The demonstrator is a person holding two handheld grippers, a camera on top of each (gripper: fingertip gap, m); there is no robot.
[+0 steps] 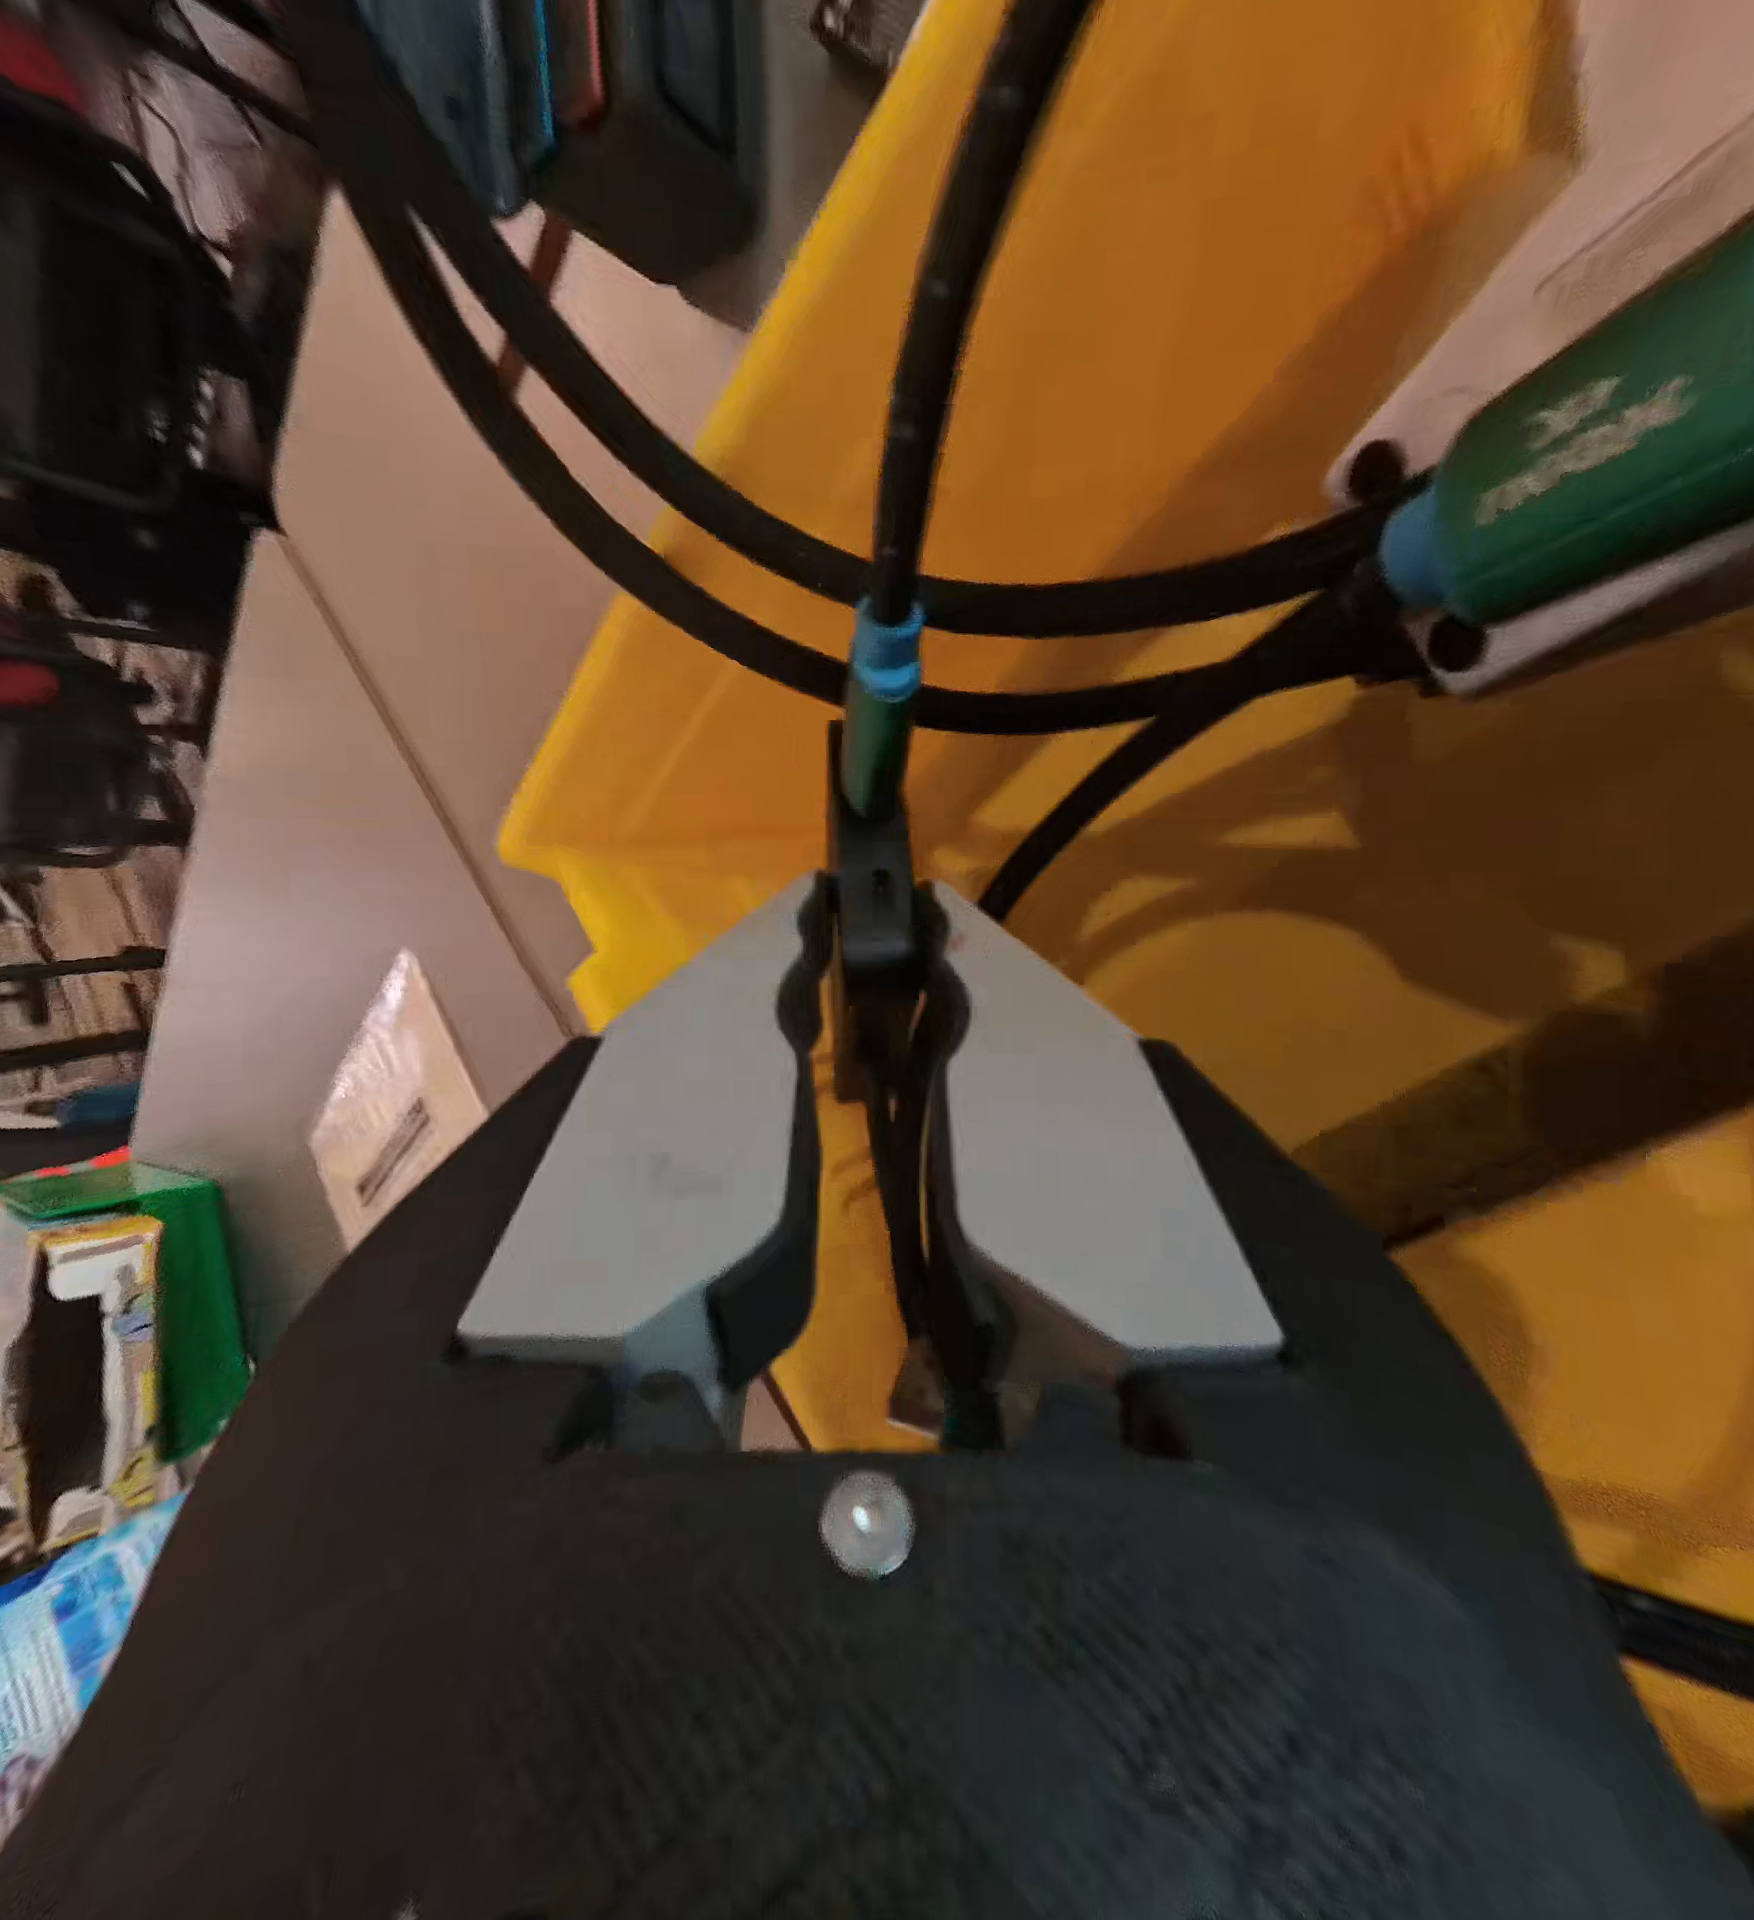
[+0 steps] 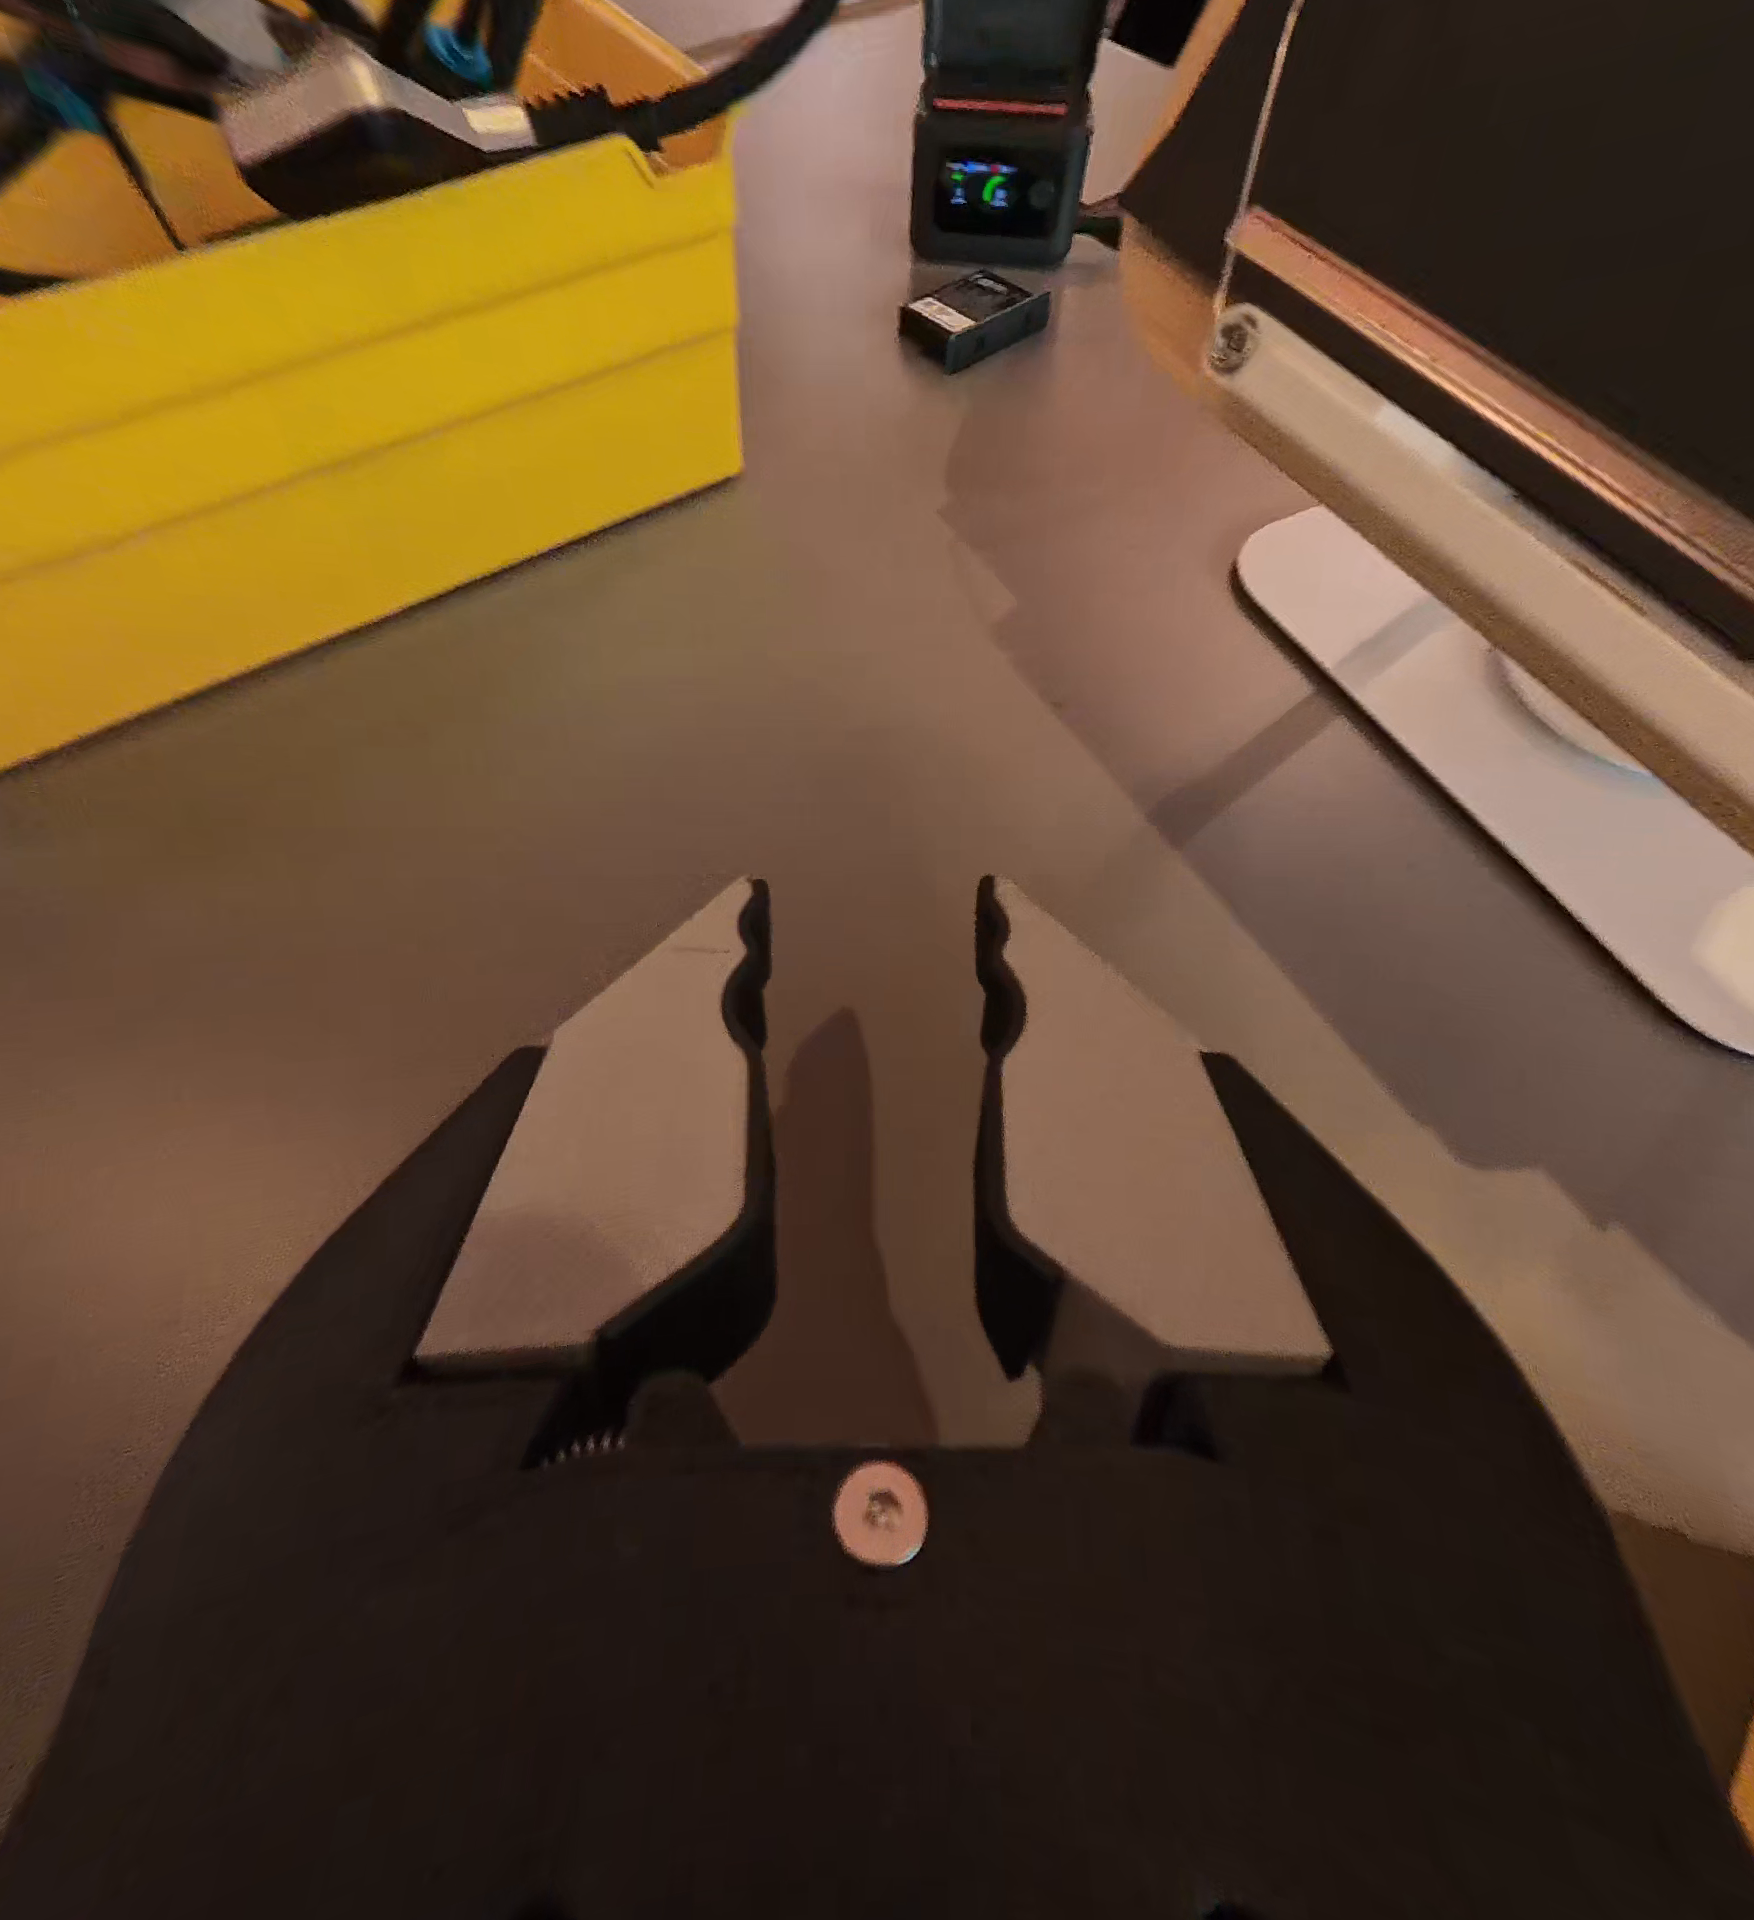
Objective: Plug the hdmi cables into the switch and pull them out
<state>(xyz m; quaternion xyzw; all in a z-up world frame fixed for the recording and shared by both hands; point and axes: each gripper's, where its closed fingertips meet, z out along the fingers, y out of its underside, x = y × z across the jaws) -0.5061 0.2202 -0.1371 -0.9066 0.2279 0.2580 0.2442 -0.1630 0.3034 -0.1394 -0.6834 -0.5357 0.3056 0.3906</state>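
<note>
A: Left wrist view, L to R: clutter of boxes [image 1: 73,1340] sat off the desk's [image 1: 374,665] left edge. Then the yellow bin [image 1: 1112,343] and the left gripper [image 1: 878,935], pinched nearly closed on a small black switch [image 1: 873,904]. A green HDMI plug [image 1: 875,727] w/ a blue collar stood seated in the switch's far end. Two more black cables [image 1: 644,488] crossed behind it to another green plug [image 1: 1621,457] at the far right, held in a pale grey clamp of some kind. Couldn't tell if that was the other tool.

B: Risks?

A: My read: the grip was narrow, at the fingertips only. A sideways tug from the crossing cables could've twisted the switch out or bent the plug. Loops could've snagged too. Blur hid the finer detail.

B: Right wrist view?

A: Bin [image 2: 333,416] w/ cables sat at the desk's far-left. Right gripper [image 2: 873,966] hung partly open, nothing in it, over bare desk [image 2: 644,779]. A small black device [image 2: 998,197] and a flat black block [image 2: 972,317] lay far-centre. Monitor base [image 2: 1538,758] took the right edge.

B: Room?

A: Plenty mid-desk; tight by the monitor and bin wall.
</note>
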